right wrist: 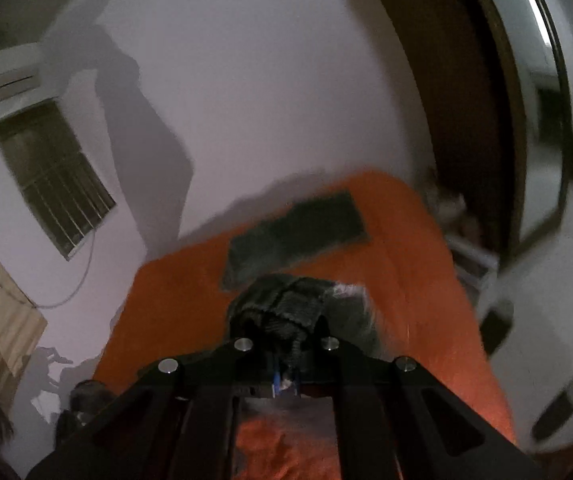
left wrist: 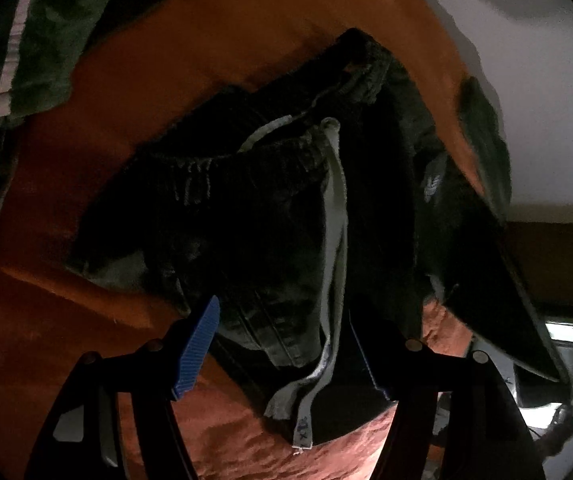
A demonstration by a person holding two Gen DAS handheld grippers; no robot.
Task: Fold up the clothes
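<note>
The dark trousers [left wrist: 286, 208] hang bunched above the orange bed cover [left wrist: 134, 120], their ribbed elastic waistband [left wrist: 222, 168] facing the left wrist camera and a pale drawstring [left wrist: 336, 220] dangling down the front to frayed ends near the bottom of the cloth. A small pale logo shows on the fabric to the right of the drawstring.

The left claw [left wrist: 298, 344] stands spread wide. Its left blue ribbed finger pad [left wrist: 198, 348] is bare and apart from the cloth, just beside the lower hem; the right finger is largely hidden behind the hanging fabric and drawstring, so whether it touches the trousers cannot be told.

In the right wrist view, the right claw [right wrist: 286, 384] is pressed together, pinching a fold of the dark ribbed waistband cloth [right wrist: 286, 304], which bulges up just past the fingertips. The blue pads are barely visible with a bit of pale material between them.

Farther out on the bed cover [right wrist: 406, 280], a dark green garment [right wrist: 298, 232] lies flat in a rough rectangle near the far edge. In the left view, another dark green garment with white stripes [left wrist: 26, 48] lies crumpled at the upper left. Beyond the bed stand a pale wall [right wrist: 246, 80], a barred window [right wrist: 54, 176] at left, and a dark wooden door frame [right wrist: 466, 120] at right. The right view is blurred.
</note>
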